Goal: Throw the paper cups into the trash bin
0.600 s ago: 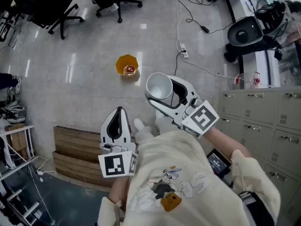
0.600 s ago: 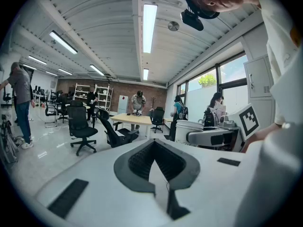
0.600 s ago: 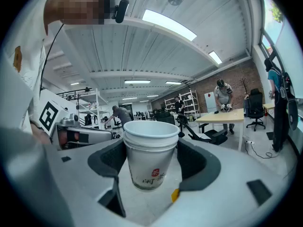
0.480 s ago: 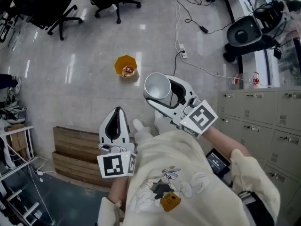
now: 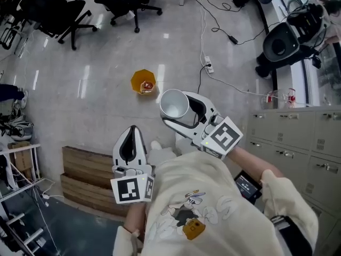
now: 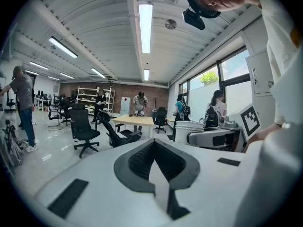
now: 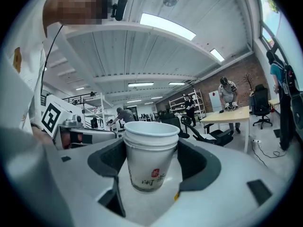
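Right gripper point(image 5: 173, 108) holds paper cups point(image 7: 149, 155) above open floor point(image 5: 90, 97).

The left gripper point(image 5: 132, 132) is carried at the person's left front, close to the torso, and points forward and slightly downward. Its jaws are closed against each other, with nothing between them. Its marker cube point(image 5: 133, 188) faces the head camera. The right gripper point(image 5: 175, 110) is extended further forward, roughly level, and angled toward the left side. Its jaws stand wide and clamp a nested stack of paper cups point(image 5: 172, 103), held upright with the mouth up. The right forearm point(image 5: 254, 163), in a cream sleeve, runs back from the gripper to a bent elbow.
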